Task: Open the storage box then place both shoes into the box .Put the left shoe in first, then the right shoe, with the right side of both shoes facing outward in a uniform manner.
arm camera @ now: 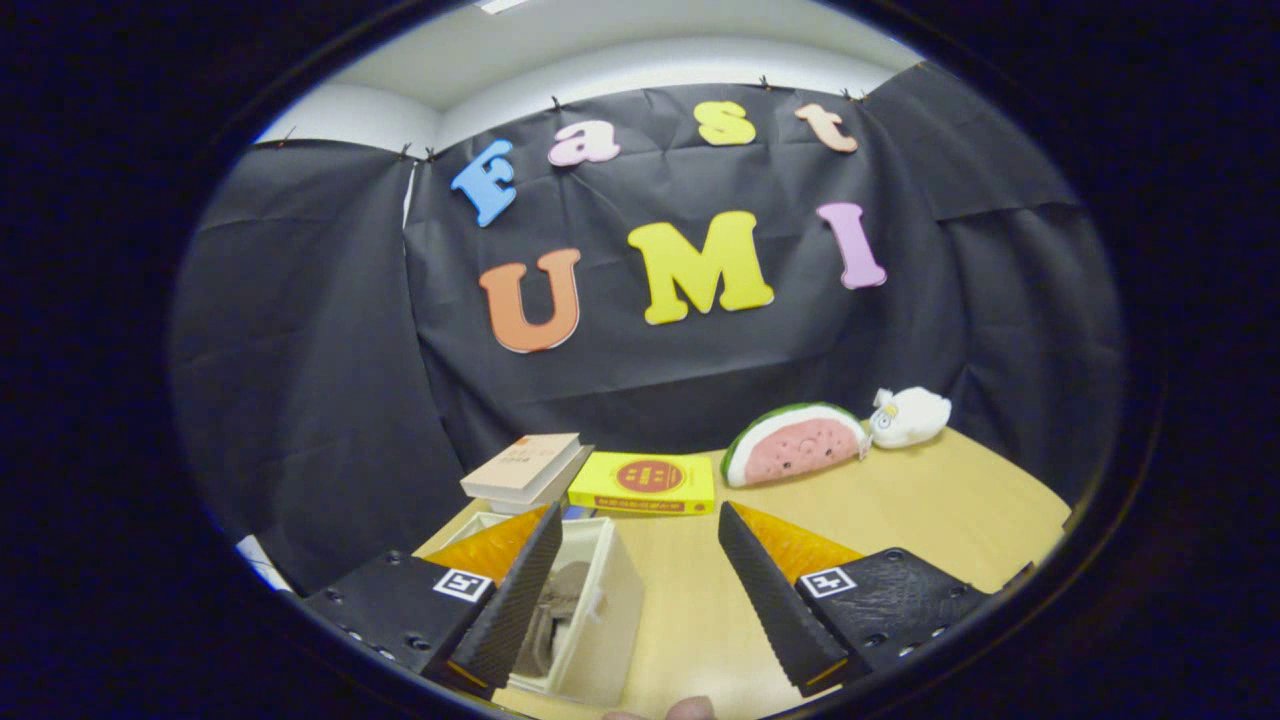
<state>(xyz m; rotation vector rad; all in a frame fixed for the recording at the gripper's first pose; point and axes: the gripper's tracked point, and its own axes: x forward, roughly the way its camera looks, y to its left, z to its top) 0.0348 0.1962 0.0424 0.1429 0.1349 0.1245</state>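
The claw (640, 590) is standing wide open over the pale wooden tabletop (900, 520), its two fingers (520, 600) spread well apart and gripping nothing. The white open-topped rectangular storage box (600, 610) is sitting near the left finger, which is partly covering it; something soft and grey-brown, probably a shoe (555, 610), is lying inside, though which shoe it is, and which way it is facing, cannot be told. Farther off, a cream book (520, 465) is resting beside a flat yellow box (645, 483), and to the right a watermelon-slice plush (793, 443) is touching a small white plush toy (908, 415) near the far wall. A fingertip (690, 708) is showing at the near edge. A shoe like this is likely light and yielding, with a floppy upper and a stiffer sole, so pinching the firm heel collar or the sole edge should be holding best without crushing it.
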